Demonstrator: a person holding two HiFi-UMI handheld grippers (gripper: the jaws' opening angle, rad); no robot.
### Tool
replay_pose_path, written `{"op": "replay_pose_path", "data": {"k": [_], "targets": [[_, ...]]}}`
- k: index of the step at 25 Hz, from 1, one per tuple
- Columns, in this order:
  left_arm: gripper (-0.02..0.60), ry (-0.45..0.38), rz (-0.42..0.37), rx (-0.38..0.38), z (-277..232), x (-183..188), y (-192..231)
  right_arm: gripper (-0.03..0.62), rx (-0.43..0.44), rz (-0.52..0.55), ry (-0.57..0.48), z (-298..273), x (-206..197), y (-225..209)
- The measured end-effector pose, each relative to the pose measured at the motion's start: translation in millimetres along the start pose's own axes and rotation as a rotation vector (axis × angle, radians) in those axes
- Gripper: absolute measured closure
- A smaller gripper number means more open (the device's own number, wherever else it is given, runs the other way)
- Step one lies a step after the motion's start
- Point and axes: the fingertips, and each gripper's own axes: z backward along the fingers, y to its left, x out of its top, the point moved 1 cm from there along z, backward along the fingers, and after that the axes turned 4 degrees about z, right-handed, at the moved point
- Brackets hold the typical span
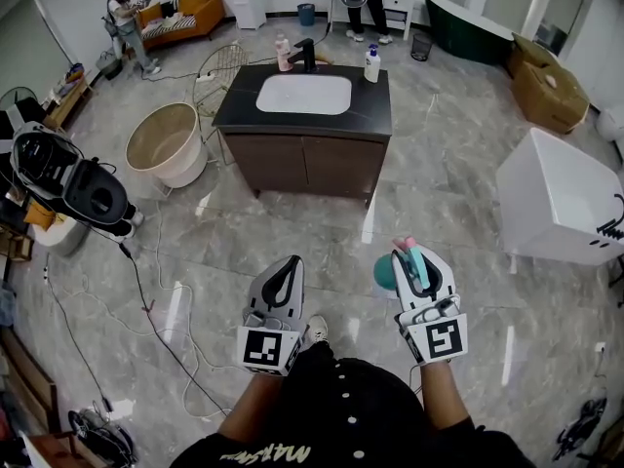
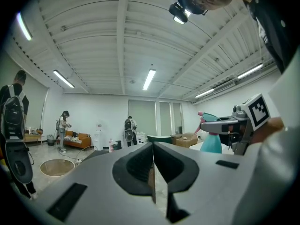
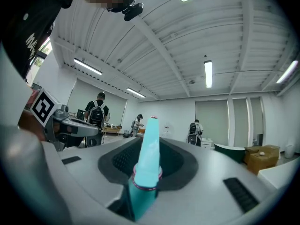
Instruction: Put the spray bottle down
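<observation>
Right gripper (image 1: 409,252): jaws clamped on the spray bottle (image 1: 385,273), grey moulded shell, marker cube at the rear. In the right gripper view the bottle's (image 3: 147,163) teal plastic head sits between the dark ribbed pads, tapering to a narrow nozzle with a pink tip; a pink ring bands the neck. The rounded teal body hangs below the jaws, in the air over the floor (image 1: 439,164).

Left gripper (image 1: 290,263): jaws pressed together along a straight seam, nothing between them. Same smooth grey casing, with black recessed pads forming a rounded hollow in its own view (image 2: 153,146). From there the bottle (image 2: 212,142) shows at right, held off the ground, translucent teal.

Both grippers are held level, side by side and apart.

Floor: glossy grey marble-patterned tile, reflective, with thin cables trailing at left.

Ahead, well apart from the grippers: vanity cabinet (image 1: 302,169), dark wood front, black matte top, white rectangular sink (image 1: 303,94) with rounded corners, black faucet (image 1: 306,55). Round beige tub (image 1: 166,144) stands to its left.
</observation>
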Motion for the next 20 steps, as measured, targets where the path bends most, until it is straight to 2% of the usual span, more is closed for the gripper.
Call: {"op": "replay_pose_path", "data": {"k": [3, 17, 20], "targets": [[0.565, -0.003, -0.001, -0.005, -21.0, 3.0, 19.7, 0.499, -0.003, 0.023, -0.039, -28.4, 5.1, -6.9], [0.565, 0.002, -0.015, -0.026, -108.0, 7.7, 119.6, 0.499, -0.037, 0.006, -0.005, -156.5, -15.8, -19.9], [0.565, 0.014, -0.004, -0.029, -125.1, 4.2, 128.2, 0.499, -0.031, 0.007, -0.039, -173.1, -15.1, -27.4]]}}
